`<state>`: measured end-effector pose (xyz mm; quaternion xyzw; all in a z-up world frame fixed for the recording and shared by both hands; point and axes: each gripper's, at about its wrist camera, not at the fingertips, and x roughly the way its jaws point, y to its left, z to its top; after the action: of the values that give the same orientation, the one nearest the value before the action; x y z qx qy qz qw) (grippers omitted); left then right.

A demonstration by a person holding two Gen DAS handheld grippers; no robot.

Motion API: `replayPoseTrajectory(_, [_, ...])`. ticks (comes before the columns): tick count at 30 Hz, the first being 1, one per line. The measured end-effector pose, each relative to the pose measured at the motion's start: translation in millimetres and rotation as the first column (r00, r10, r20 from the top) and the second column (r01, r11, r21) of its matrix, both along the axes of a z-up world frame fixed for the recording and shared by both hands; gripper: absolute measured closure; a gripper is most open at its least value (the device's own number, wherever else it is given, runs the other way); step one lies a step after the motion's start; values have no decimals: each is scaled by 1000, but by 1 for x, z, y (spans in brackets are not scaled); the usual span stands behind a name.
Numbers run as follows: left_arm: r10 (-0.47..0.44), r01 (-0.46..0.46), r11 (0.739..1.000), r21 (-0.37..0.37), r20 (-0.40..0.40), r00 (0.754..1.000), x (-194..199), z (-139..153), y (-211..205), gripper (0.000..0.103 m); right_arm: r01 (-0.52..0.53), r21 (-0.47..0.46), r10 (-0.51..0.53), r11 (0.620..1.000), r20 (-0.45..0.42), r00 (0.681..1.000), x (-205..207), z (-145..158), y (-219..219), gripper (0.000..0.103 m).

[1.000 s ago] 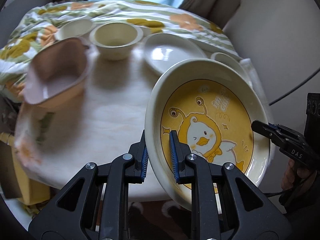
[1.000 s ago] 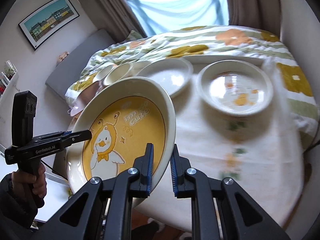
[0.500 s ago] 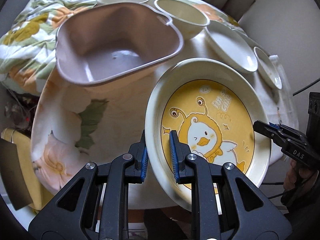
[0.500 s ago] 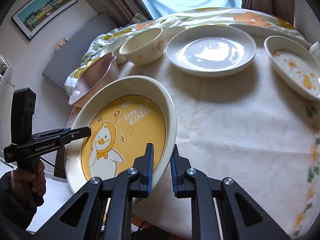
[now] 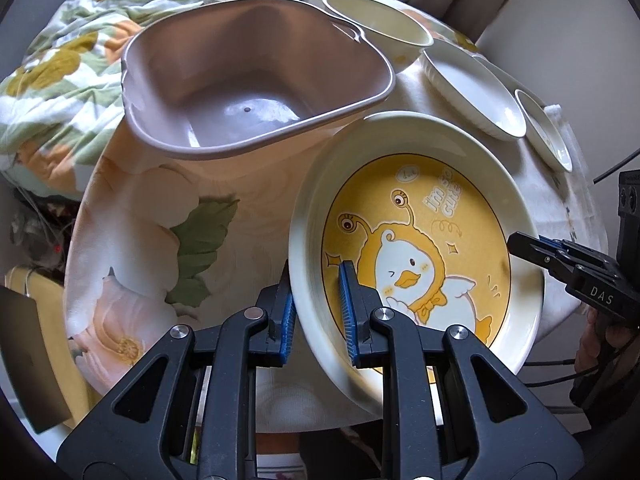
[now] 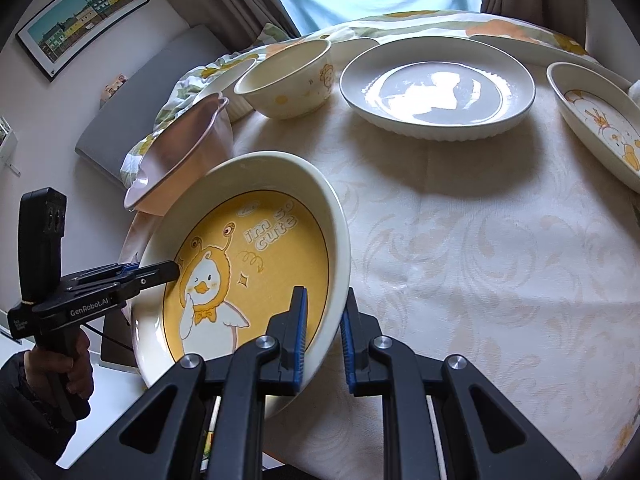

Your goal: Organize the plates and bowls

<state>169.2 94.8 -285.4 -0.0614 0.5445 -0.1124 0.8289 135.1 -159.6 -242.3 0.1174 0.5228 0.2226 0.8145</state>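
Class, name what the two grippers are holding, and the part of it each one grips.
Both hold the yellow duck plate by its rim: left gripper and right gripper on opposite edges.

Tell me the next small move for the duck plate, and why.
Probably carry the duck plate toward the mauve tub and lower it in. Both the left gripper and the right gripper are clamped on opposite rims, the plate is tilted beside the tub, and the tub is empty.

Black plastic gripper [image 5: 316,312] frames, blue ribbed pads [image 5: 347,312], silver screws, white lettering.
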Motion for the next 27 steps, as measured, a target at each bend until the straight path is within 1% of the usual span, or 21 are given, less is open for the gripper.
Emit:
replayPoseTrajectory(4, [-9, 8, 999, 36, 13, 1000, -1, 1, -4, 85, -7, -55, 7, 998, 12, 1000, -1, 2, 6, 88])
replayPoseTrajectory(7, [-17, 16, 998, 54, 17, 1000, 0, 1, -6, 80, -8, -72, 9, 997, 13, 1000, -1, 1, 8, 88])
replayPoseTrajectory(8, [-19, 18, 998, 61, 17, 1000, 1, 1, -7, 76, -8, -70, 9, 998, 13, 1000, -1, 2, 8, 88])
replayPoseTrajectory(10, [-24, 22, 997, 73, 21, 1000, 1, 1, -10, 62, 11, -58, -10, 998, 16, 1000, -1, 1, 7, 88])
replayPoseTrajectory(11, [-22, 19, 996, 87, 30, 999, 0, 2, -12, 50, 18, -55, -17, 998, 19, 1000, -1, 1, 7, 88])
replayPoseTrajectory(12, [-22, 18, 995, 94, 38, 999, 0, 3, -12, 43, 24, -57, -22, 998, 21, 1000, -1, 0, 7, 88])
replayPoseTrajectory(14, [-27, 21, 994, 108, 54, 998, -1, 5, -14, 42, 31, -61, -30, 998, 22, 999, -2, -1, 8, 84])
replayPoseTrajectory(15, [-27, 21, 993, 118, 54, 998, -2, 5, -15, 42, 35, -59, -33, 998, 21, 999, -2, -3, 7, 79])
replayPoseTrajectory(16, [-26, 20, 992, 124, 51, 998, -2, 4, -15, 42, 39, -57, -38, 998, 19, 999, -2, -4, 6, 71])
replayPoseTrajectory(18, [-16, 10, 991, 130, 44, 999, -4, 5, -13, 42, 44, -54, -44, 998, 16, 999, -2, -5, 4, 63])
replayPoseTrajectory(20, [0, -7, 992, 129, 51, 999, -9, 16, -9, 42, 51, -54, -51, 997, 15, 999, -4, 1, 1, 63])
replayPoseTrajectory(22, [10, -19, 991, 132, 67, 998, -15, 30, -7, 42, 57, -55, -56, 997, 25, 998, -6, 17, -5, 63])
replayPoseTrajectory(24, [15, -28, 992, 121, 107, 994, -21, 58, -8, 42, 64, -57, -61, 996, 49, 997, -9, 37, -11, 63])
replayPoseTrajectory(26, [17, -36, 993, 112, 170, 985, -26, 91, -13, 42, 77, -56, -72, 995, 94, 993, -12, 67, -20, 63])
replayPoseTrajectory(27, [18, -40, 993, 107, 202, 979, -27, 104, -15, 40, 86, -54, -79, 995, 122, 989, -13, 81, -25, 63])
